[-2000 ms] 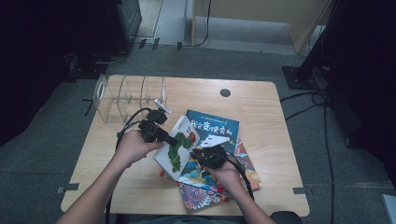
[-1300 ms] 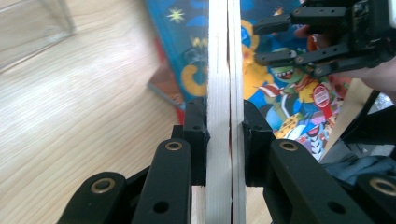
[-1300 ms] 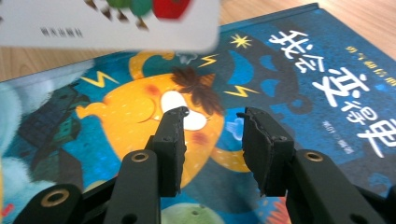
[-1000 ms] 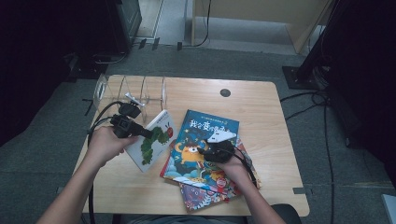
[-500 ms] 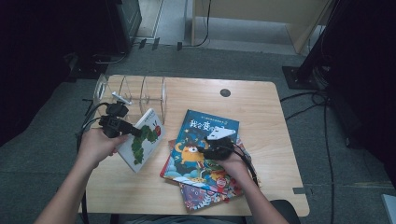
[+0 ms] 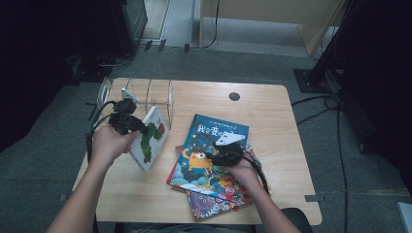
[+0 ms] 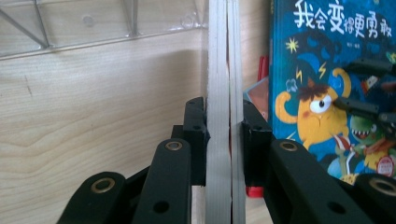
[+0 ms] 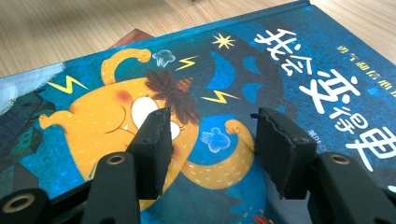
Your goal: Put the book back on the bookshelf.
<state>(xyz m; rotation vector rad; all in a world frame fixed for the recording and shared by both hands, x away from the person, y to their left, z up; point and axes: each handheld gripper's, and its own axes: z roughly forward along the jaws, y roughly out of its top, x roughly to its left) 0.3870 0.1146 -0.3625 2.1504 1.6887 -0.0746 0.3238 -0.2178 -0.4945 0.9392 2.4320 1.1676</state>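
Observation:
A white picture book with a green caterpillar stands tilted on edge at the table's left, just in front of the wire rack. My left gripper is shut on it. In the left gripper view, both pads clamp the book's edge at the left gripper. My right gripper rests over the blue monster book, which tops a stack. The right gripper view shows the right gripper open, with the cover beneath the jaws and nothing between them.
Other picture books lie under the blue one near the front edge. The clear wire rack has upright dividers at the back left. A dark round hole sits in the tabletop at the back. Cables trail from both grippers.
My left hand has carried the white book off the stack and leftward to the front of the wire rack. The right hand has stayed on the blue book.

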